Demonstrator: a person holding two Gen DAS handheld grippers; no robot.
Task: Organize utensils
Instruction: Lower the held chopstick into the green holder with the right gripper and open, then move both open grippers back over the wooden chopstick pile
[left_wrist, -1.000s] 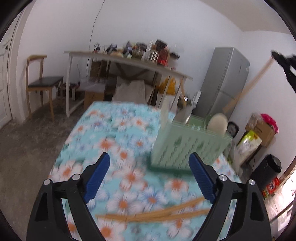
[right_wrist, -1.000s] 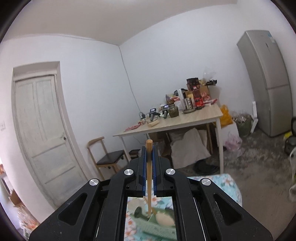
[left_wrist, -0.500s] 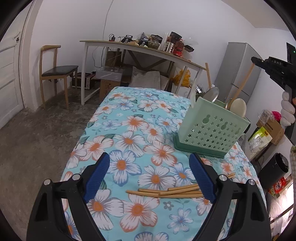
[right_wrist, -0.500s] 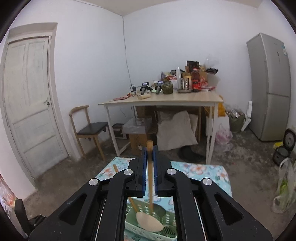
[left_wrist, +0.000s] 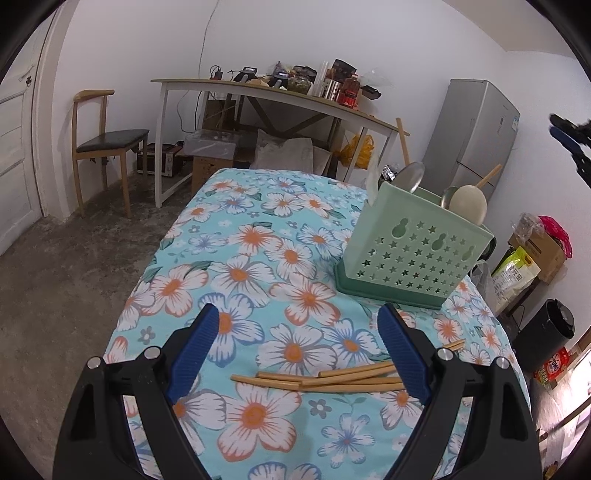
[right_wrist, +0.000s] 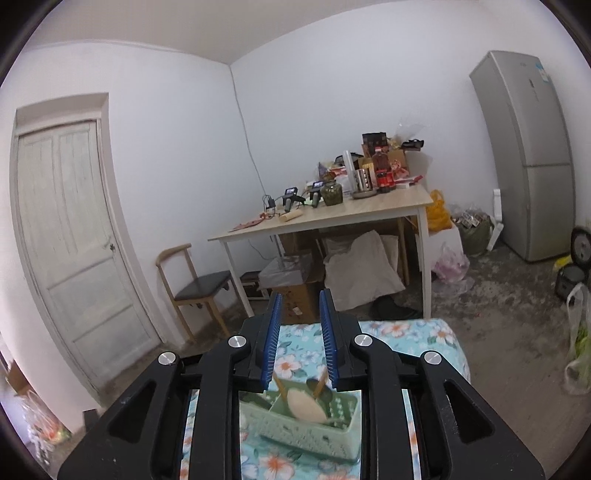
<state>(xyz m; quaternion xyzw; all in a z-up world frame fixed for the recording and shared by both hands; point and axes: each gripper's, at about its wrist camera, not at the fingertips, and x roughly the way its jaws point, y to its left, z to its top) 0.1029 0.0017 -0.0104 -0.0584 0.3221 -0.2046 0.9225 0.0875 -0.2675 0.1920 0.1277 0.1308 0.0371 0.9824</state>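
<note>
On the flowered tablecloth (left_wrist: 236, 273) stands a green perforated utensil holder (left_wrist: 413, 251). A pale wooden spoon (left_wrist: 468, 208) and a metal ladle (left_wrist: 412, 177) stick out of it. Several wooden chopsticks (left_wrist: 325, 378) lie in a loose bundle on the cloth, just below and between the fingers of my left gripper (left_wrist: 299, 317), which is open and empty. My right gripper (right_wrist: 300, 299) hovers above the holder (right_wrist: 306, 421); its jaws are opening with nothing between them, and the wooden spoon (right_wrist: 304, 406) rests in the holder beneath. The right gripper (left_wrist: 569, 140) also shows at the far right edge.
Beyond the table are a cluttered desk (left_wrist: 280, 96), a wooden chair (left_wrist: 107, 140) and a grey fridge (left_wrist: 476, 140). A black bin (left_wrist: 546, 336) and boxes (left_wrist: 539, 251) sit on the floor at the right. A white door (right_wrist: 70, 236) is on the left wall.
My right gripper has let go of the wooden spoon, whose handle no longer stands between the pads; the spoon now sits in the holder. The left gripper has sunk slightly toward the chopsticks.
</note>
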